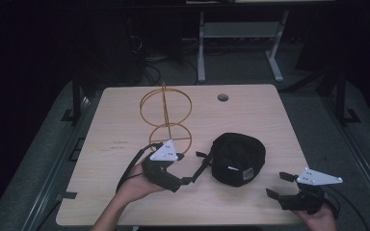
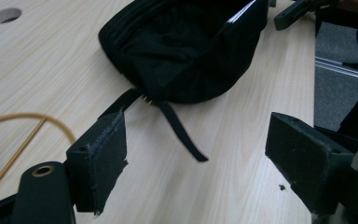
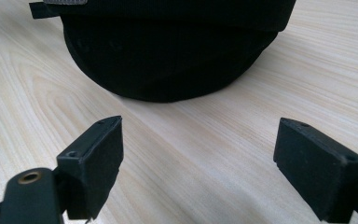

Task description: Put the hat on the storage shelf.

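I had both grippers spread wide, empty. Black cap (image 1: 238,158) lay mid-table (image 1: 125,139), between left gripper (image 1: 197,167) and right gripper (image 1: 278,184), strap (image 2: 182,136) toward left. Gold wire stand (image 1: 165,115) behind.

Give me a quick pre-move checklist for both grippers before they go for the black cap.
1. Left gripper open: ok, fingers spread wide.
2. Right gripper open: ok, nothing between its fingers.
3. Black cap free on the table: ok, neither gripper touches it.
4. Cap's strap reachable: ok, it lies loose ahead of the left gripper.
5. Gold wire stand upright: ok.
6. Stand clear of the left gripper: cannot tell, they overlap in the high view.
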Action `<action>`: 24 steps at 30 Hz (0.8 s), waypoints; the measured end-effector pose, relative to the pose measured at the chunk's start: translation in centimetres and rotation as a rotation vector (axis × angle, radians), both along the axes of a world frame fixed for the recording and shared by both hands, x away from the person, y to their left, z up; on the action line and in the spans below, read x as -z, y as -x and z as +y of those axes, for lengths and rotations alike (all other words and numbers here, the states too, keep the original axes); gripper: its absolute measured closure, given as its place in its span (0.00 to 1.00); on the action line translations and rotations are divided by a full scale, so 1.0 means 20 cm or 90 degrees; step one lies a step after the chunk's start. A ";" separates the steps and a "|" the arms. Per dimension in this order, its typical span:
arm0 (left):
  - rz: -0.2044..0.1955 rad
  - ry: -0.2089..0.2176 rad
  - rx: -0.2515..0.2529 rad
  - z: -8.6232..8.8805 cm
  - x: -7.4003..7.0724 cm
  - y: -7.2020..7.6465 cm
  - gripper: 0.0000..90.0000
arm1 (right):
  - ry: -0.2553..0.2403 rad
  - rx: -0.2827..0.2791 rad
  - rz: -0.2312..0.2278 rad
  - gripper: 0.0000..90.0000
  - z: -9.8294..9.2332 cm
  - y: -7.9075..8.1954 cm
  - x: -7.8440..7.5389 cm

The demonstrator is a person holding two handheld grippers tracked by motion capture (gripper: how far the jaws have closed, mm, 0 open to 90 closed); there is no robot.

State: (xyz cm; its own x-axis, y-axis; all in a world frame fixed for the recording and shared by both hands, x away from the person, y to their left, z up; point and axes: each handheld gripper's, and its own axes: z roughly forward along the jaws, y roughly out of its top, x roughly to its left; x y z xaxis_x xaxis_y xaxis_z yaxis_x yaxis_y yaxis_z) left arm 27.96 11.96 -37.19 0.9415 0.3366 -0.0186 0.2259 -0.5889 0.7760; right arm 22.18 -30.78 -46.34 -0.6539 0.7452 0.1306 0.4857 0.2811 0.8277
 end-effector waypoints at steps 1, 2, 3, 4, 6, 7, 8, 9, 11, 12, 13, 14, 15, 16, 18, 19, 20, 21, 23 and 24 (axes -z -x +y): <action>0.001 -0.007 0.010 -0.03 0.00 0.00 0.23 | -0.003 0.000 -0.001 0.17 0.00 0.00 0.00; 0.004 -0.009 0.013 -0.05 -0.01 0.00 0.23 | -0.003 -0.001 -0.002 0.17 0.00 0.00 0.00; 0.005 -0.012 0.018 -0.06 -0.01 -0.01 0.23 | -0.004 0.000 0.000 0.17 0.00 0.00 0.00; 0.003 -0.016 0.022 -0.08 -0.01 -0.01 0.23 | -0.003 -0.001 -0.001 0.17 0.00 0.00 0.00; 0.003 -0.015 0.027 -0.09 -0.01 -0.01 0.23 | -0.002 -0.003 -0.001 0.17 0.00 0.00 0.00; 0.006 -0.012 0.032 -0.12 -0.02 -0.01 0.23 | -0.001 -0.003 0.000 0.17 0.00 0.00 0.00; 0.006 -0.013 0.037 -0.14 -0.02 -0.02 0.23 | -0.001 -0.004 -0.002 0.17 0.00 0.00 0.00; 0.006 -0.014 0.042 -0.16 -0.03 -0.02 0.23 | -0.002 -0.005 -0.003 0.17 0.00 0.00 0.00; 0.009 -0.019 0.051 -0.19 -0.03 -0.02 0.23 | -0.003 -0.005 -0.004 0.17 0.00 0.00 0.00; 0.009 -0.019 0.051 -0.19 -0.03 -0.02 0.23 | -0.003 -0.005 -0.004 0.17 0.00 0.00 0.00; 0.008 -0.023 0.056 -0.21 -0.03 -0.02 0.23 | -0.004 -0.006 -0.004 0.17 0.00 0.00 0.00; 0.006 -0.027 0.061 -0.22 -0.03 -0.02 0.23 | -0.004 -0.006 -0.004 0.17 0.00 0.00 0.00; 0.007 -0.028 0.068 -0.26 -0.04 -0.03 0.24 | -0.002 -0.007 -0.004 0.17 0.00 0.00 0.00; 0.007 -0.028 0.068 -0.26 -0.04 -0.03 0.24 | -0.002 -0.007 -0.004 0.17 0.00 0.00 0.00; 0.009 -0.026 0.075 -0.28 -0.04 -0.03 0.24 | -0.001 -0.007 -0.004 0.17 0.00 0.00 0.00; 0.010 -0.030 0.082 -0.31 -0.04 -0.04 0.24 | -0.003 -0.007 -0.004 0.17 0.00 0.00 0.00; 0.010 -0.034 0.085 -0.33 -0.04 -0.04 0.24 | -0.004 -0.007 -0.005 0.17 0.00 0.00 0.00; 0.010 -0.038 0.090 -0.34 -0.04 -0.05 0.24 | -0.004 -0.007 -0.005 0.17 0.00 0.00 0.00; 0.010 -0.039 0.093 -0.36 -0.04 -0.06 0.25 | -0.005 -0.008 -0.005 0.17 0.00 0.00 0.00; 0.010 -0.041 0.095 -0.37 -0.04 -0.06 0.25 | -0.004 -0.008 -0.004 0.17 0.00 0.00 0.00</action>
